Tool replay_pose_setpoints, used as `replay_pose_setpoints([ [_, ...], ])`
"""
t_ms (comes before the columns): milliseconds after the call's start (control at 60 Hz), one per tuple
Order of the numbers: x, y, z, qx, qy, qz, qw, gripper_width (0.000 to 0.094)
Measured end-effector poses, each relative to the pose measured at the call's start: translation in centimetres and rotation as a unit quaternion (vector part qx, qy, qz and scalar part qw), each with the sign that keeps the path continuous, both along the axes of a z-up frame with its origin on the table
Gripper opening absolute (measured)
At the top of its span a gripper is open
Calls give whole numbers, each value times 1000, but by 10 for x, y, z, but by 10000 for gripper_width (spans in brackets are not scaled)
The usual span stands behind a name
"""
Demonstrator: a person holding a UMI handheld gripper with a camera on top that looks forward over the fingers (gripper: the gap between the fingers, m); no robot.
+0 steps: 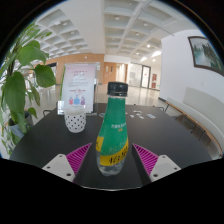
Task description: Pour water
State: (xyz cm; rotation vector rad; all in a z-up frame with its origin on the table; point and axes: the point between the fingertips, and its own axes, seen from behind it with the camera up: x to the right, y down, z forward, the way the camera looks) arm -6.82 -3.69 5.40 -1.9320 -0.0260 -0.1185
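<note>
1. Gripper [112, 157] nearest the camera: its two pink pads [73, 156] are spread wide, and the bottle stands between them with a gap at each side, nothing gripped.
2. Dark table [40, 140] carries everything; largest thing in view, running from under the fingers back toward the hall.
3. Leafy plant [18, 75] beside the table, well off to the side of the bottle.
4. Sign [79, 88] stands upright at the far part of the table, behind the cup.
5. Green bottle [114, 128] with yellow label, upright, green cap on; it is the task's thing, resting on the table by itself.
6. White dotted cup [75, 121] sits beyond the bottle and to one side, apart from it; likely the pour target.
7. Step in hand, by my read: grasp. Centre the bottle, close on the label band squarely, keep it upright. Cap looks on, so water won't flow until that's off.
</note>
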Motion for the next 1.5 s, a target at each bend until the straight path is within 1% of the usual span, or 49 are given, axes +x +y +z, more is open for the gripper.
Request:
replay_pose_setpoints([
  [33, 1, 6, 0, 6, -1, -1, 1000, 788],
  [83, 1, 14, 1, 14, -1, -2, 1000, 708],
  [133, -1, 19, 1, 18, 2, 1, 1000, 564],
  [167, -2, 20, 3, 25, 4, 3, 1000, 561],
  [233, -3, 24, 3, 30, 7, 8, 999, 512],
  [317, 4, 23, 8, 40, 6, 0, 999, 445],
  [367, 11, 24, 13, 46, -6, -8, 999, 422],
  [433, 22, 30, 21, 51, -34, -19, 998, 420],
  [517, 53, 43, 43, 63, -77, -50, 994, 420],
  [567, 83, 51, 65, 76, -114, -71, 988, 422],
  [667, 121, 69, 116, 93, -218, -110, 965, 419],
  [717, 132, 86, 145, 104, -277, -121, 948, 419],
  [767, 136, 103, 173, 112, -337, -123, 927, 420],
  [833, 132, 129, 207, 121, -418, -114, 893, 419],
  [900, 121, 149, 240, 134, -503, -98, 848, 419],
  [967, 97, 169, 260, 141, -595, -79, 787, 421],
  [1017, 76, 182, 269, 146, -658, -58, 736, 422],
  [1150, 9, 205, 256, 168, -779, 7, 604, 422],
  [1233, -23, 215, 229, 180, -834, 49, 519, 420],
  [1283, -42, 217, 215, 180, -861, 62, 472, 430],
  [1333, -57, 221, 196, 179, -881, 83, 431, 422],
  [1400, -64, 225, 175, 173, -889, 105, 410, 420],
  [1500, -59, 227, 165, 170, -880, 112, 429, 421],
])
